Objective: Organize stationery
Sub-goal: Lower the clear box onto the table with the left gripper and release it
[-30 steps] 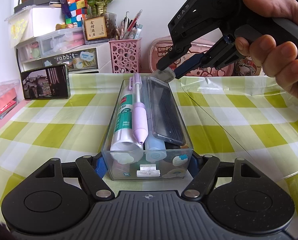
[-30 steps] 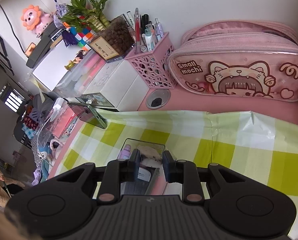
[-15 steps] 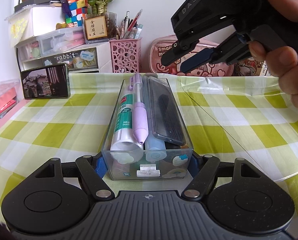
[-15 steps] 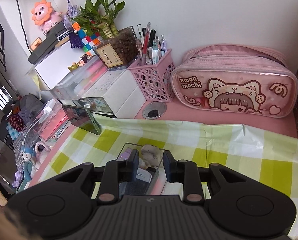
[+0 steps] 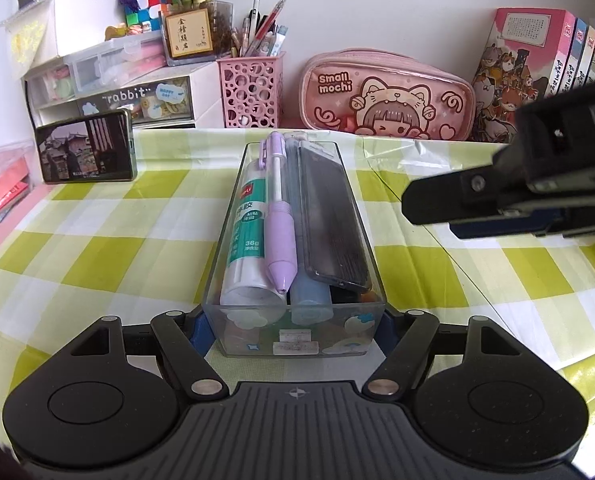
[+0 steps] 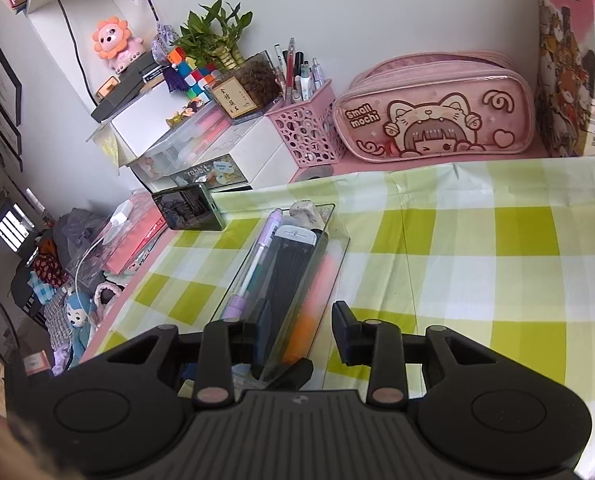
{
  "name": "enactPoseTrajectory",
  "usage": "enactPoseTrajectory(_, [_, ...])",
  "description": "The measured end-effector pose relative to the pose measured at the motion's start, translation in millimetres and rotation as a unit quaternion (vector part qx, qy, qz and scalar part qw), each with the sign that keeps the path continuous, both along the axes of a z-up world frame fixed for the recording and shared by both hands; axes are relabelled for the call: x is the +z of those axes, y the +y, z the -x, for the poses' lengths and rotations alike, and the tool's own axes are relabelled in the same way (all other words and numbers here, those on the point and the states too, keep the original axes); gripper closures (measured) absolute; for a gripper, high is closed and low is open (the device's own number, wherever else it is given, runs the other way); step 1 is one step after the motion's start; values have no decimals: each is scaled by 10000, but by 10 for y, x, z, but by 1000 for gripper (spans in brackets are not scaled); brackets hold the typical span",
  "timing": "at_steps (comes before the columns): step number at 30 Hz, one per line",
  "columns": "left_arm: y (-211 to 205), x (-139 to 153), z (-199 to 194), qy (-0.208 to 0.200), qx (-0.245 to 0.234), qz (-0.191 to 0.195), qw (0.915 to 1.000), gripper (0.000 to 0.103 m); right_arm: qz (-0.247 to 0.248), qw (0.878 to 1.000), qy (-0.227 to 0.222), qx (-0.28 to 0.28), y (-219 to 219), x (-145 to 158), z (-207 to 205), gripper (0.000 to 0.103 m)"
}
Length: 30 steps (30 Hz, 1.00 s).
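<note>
A clear, narrow rectangular plastic organizer box [image 5: 293, 332] with cloud stickers on its near end stands on the green-and-white checked tablecloth [image 5: 97, 248], lengthwise away from the left wrist camera. The left gripper [image 5: 293, 330] pinches the box's near end, one blue-padded finger pressed against each side wall. Inside the box lie a white glue stick with a green label [image 5: 247, 248], a lilac mechanical pen [image 5: 280, 236] resting on top of it with its tip toward the camera, a pale blue tube [image 5: 309, 300] beneath, and a dark flat rectangular case [image 5: 331, 220] leaning along the right side. The right gripper [image 6: 299, 334] hangs above and to the right of the box, empty; its jaws have just been opening and stand apart with nothing pinched. In its own view the box's near right edge shows between the fingers, though below them, and an orange and pink marker [image 6: 313, 304] is visible through the wall. At the far end of the box sits a small grey figure-like eraser [image 6: 305, 212]. Behind the cloth stand a pink perforated pen holder [image 5: 251, 92] full of pens, a pink "Small mochi" pencil pouch [image 5: 385, 96], and a phone [image 5: 85, 152] propped on the left.
</note>
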<state>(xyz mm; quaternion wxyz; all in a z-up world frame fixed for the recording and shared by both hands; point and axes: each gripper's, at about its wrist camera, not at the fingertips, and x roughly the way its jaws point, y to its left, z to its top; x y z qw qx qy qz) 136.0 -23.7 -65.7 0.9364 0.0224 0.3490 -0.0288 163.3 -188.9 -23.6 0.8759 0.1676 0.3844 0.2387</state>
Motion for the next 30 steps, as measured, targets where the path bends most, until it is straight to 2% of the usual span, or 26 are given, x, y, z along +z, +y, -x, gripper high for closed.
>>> enactPoseTrajectory(6, [15, -3, -234, 74, -3, 14, 10000, 30, -212, 9994, 101, -261, -52, -110, 77, 48])
enactPoseTrajectory(10, [6, -10, -278, 46, -42, -36, 10000, 30, -372, 9988, 91, -315, -47, -131, 131, 43])
enactPoseTrajectory(11, [10, -9, -260, 42, -81, -47, 9999, 29, -390, 9987, 47, -334, -48, -125, 158, 42])
enactPoseTrajectory(13, [26, -13, -223, 111, -40, -54, 9999, 17, -385, 9983, -68, -428, -53, -111, 227, 38])
enactPoseTrajectory(23, [118, 74, 354, -261, 10, -283, 9993, 13, -128, 9977, -427, -503, 10, -34, 526, 36])
enactPoseTrajectory(25, [178, 94, 474, -278, 91, -293, 9991, 10, -97, 9969, -501, -607, 7, -52, 622, 36])
enactPoseTrajectory(26, [203, 101, 527, -305, 133, -298, 9990, 5, -97, 9965, -517, -656, 5, -72, 669, 35])
enactPoseTrajectory(30, [234, 153, 665, -382, 280, -385, 9981, 5, 108, 9929, -798, -872, 45, -140, 900, 31])
